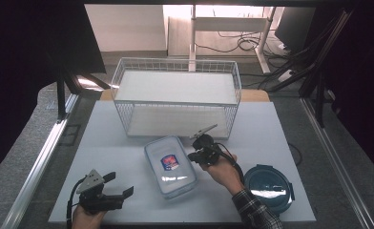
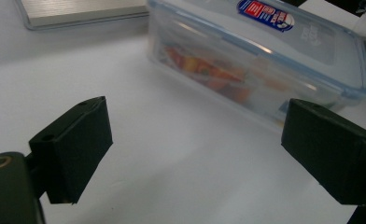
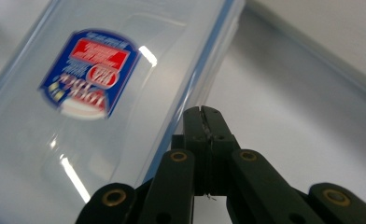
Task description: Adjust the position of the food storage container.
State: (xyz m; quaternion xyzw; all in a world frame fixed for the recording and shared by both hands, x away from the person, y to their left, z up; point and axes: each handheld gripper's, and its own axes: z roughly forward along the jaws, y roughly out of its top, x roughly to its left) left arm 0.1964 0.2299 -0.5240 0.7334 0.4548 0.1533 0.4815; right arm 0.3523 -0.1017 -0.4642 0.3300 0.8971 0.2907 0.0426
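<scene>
A clear rectangular food box (image 1: 170, 165) with a blue-rimmed lid and a red and blue label lies mid-table; in the left gripper view the box (image 2: 260, 56) shows orange food inside. My right gripper (image 1: 192, 155) is shut with nothing between its jaws, its tip beside the box's right long edge; in the right gripper view the gripper (image 3: 202, 113) sits at the rim of the lid (image 3: 78, 102). My left gripper (image 1: 119, 184) rests at the table's front left, open and empty, pointing toward the box. Its black pads (image 2: 73, 147) stand wide apart.
A white wire basket (image 1: 175, 98) with a white shelf stands behind the box. A round dark blue lidded container (image 1: 269, 187) sits at the front right, beside my right forearm. The white table top (image 1: 109, 138) ends at metal rails on both sides.
</scene>
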